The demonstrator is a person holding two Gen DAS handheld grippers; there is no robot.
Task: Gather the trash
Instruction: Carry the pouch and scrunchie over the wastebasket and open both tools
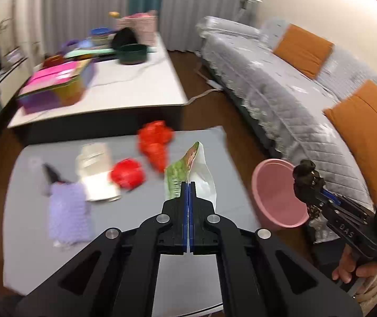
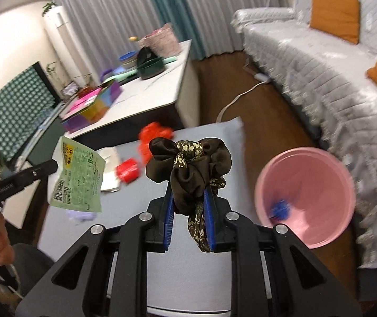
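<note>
My left gripper (image 1: 189, 185) is shut on the lower edge of a green and white snack wrapper (image 1: 188, 166), held above the grey mat (image 1: 230, 163). From the right wrist view that wrapper (image 2: 79, 174) hangs at the left. My right gripper (image 2: 189, 191) is shut on a dark brown scrunchie (image 2: 188, 163) with a patterned band; it also shows at the right as the right gripper (image 1: 311, 194) with the scrunchie (image 1: 307, 177). A pink bin (image 2: 307, 195) stands on the floor to the right of the mat, with a small blue scrap (image 2: 280, 208) inside.
On the mat lie two red crumpled pieces (image 1: 156, 140), a clear plastic container (image 1: 96, 174) and a lilac cloth (image 1: 68, 211). Behind it stands a white low table (image 1: 135, 89) with coloured boxes and a dark green pot (image 1: 133, 54). A grey sofa (image 1: 280, 84) runs along the right.
</note>
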